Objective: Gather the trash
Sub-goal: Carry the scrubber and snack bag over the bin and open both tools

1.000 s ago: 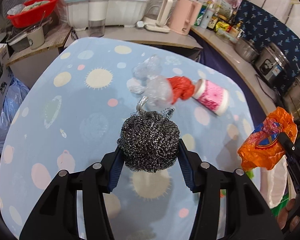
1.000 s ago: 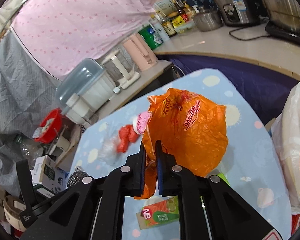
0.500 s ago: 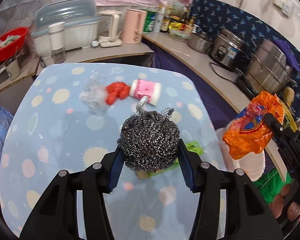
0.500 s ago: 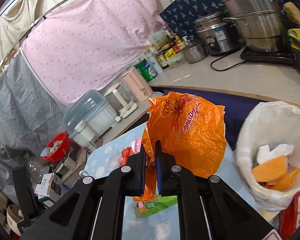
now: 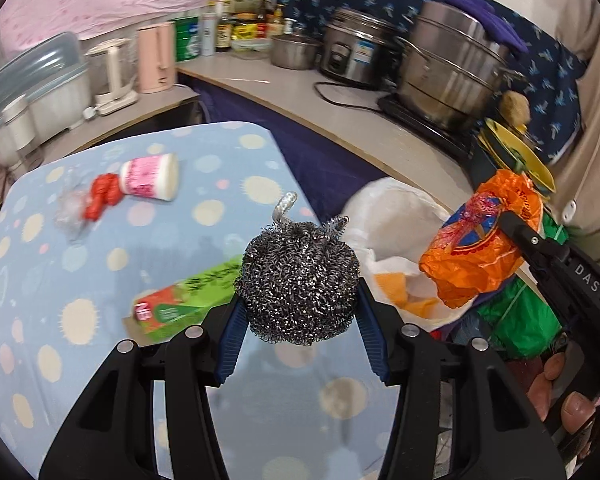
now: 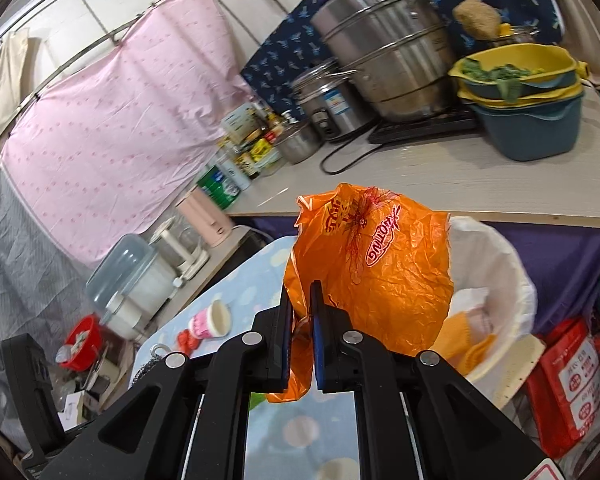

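Observation:
My left gripper (image 5: 298, 292) is shut on a steel wool scrubber (image 5: 298, 280), held above the table's right edge. My right gripper (image 6: 301, 304) is shut on a crumpled orange plastic bag (image 6: 372, 264), also seen as the orange plastic bag (image 5: 480, 248) at the right of the left wrist view. Just beyond both stands a white-lined trash bin (image 6: 496, 264), the same trash bin (image 5: 392, 216) holding orange and white scraps. On the blue dotted tablecloth (image 5: 80, 264) lie a pink paper cup (image 5: 150, 178), a red wrapper (image 5: 100, 196), clear plastic (image 5: 70, 208) and a green carton (image 5: 180, 300).
A counter (image 5: 340, 120) curves behind the table with a rice cooker (image 5: 352, 56), a large steel pot (image 5: 456, 68), bottles and a pink kettle (image 5: 156, 58). Yellow and blue basins (image 6: 528, 96) sit on the counter. A red box (image 6: 572, 376) stands beside the bin. A person's fingers (image 5: 560, 396) hold the right gripper.
Both grippers swung right, off the table's middle toward the trash bin, each still holding its item. The bin has come into the left wrist view and grown larger in the right wrist view.

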{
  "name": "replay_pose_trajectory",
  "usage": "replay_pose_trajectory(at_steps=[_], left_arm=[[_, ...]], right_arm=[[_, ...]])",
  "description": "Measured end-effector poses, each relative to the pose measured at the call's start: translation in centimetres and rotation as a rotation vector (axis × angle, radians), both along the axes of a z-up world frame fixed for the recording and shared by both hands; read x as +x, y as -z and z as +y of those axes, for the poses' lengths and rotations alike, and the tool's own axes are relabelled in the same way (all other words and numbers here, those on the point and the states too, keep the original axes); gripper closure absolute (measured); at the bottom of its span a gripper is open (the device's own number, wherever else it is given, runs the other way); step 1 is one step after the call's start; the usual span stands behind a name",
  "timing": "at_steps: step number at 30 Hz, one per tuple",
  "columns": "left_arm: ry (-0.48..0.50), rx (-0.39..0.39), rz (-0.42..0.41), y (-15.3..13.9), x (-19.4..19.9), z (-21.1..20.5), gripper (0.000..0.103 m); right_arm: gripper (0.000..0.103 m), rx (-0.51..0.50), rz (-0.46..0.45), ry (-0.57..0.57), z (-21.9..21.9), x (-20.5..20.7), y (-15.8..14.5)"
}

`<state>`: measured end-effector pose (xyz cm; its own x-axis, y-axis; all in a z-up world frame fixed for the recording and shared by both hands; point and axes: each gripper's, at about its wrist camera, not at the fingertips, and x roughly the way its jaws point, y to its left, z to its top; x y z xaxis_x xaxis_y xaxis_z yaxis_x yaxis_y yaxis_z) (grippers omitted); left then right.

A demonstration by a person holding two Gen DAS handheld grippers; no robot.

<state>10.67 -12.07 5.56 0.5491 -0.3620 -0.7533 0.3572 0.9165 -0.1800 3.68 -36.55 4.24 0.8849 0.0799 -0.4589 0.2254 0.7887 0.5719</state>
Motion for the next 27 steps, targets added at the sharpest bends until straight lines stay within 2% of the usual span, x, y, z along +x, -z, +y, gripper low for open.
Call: replay_pose_trajectory(at_steps=[7, 13, 22, 27], left_arm=[[0.119, 0.032, 0.001, 1.2, -0.2, -7.0, 0.054], [0.176, 0.068, -0.006, 2.3, 0.4, -11.6, 0.054], [0.203, 0.120, -0.005, 4.3, 2.0, -15.4, 0.054], [0.215, 0.136, -0.006, 5.2, 2.4, -17.0, 0.052]], right_arm=[[0.094, 0.012, 0.040, 0.054, -3.6, 0.2, 2.0], [0.094, 0.038, 0.071, 0.072, -5.6, 1.2, 3.5], [0.094, 0.053, 0.124, 0.082, -7.2, 3.5, 5.5], [0.085, 0.084, 0.147, 0.099, -8.2, 4.2, 6.2]])
